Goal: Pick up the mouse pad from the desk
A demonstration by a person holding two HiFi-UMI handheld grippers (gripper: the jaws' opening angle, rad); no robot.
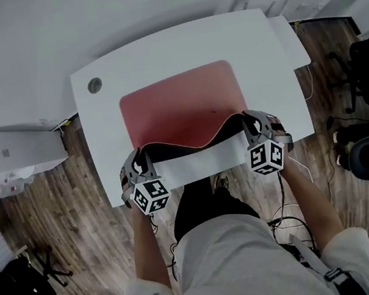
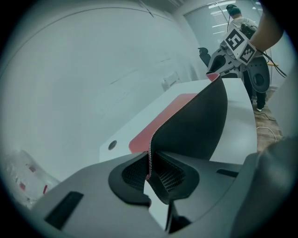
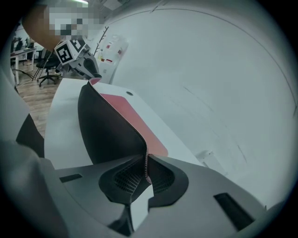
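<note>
A large red mouse pad (image 1: 181, 105) with a black underside lies on the white desk (image 1: 251, 42); its near edge is lifted and sags in the middle. My left gripper (image 1: 139, 159) is shut on the pad's near left corner, and the pad's stitched edge (image 2: 150, 158) stands pinched between its jaws. My right gripper (image 1: 249, 126) is shut on the near right corner, with the edge (image 3: 145, 166) clamped the same way. The black underside (image 2: 198, 123) curves up toward the other gripper (image 2: 223, 62). From the right gripper view the underside (image 3: 104, 128) runs to the left gripper (image 3: 86, 65).
A round cable hole (image 1: 94, 85) sits in the desk's far left corner. A white cabinet (image 1: 12, 156) stands left of the desk, office chairs (image 1: 367, 73) to the right. A white wall runs behind the desk. Cables (image 1: 290, 220) lie on the wooden floor near my legs.
</note>
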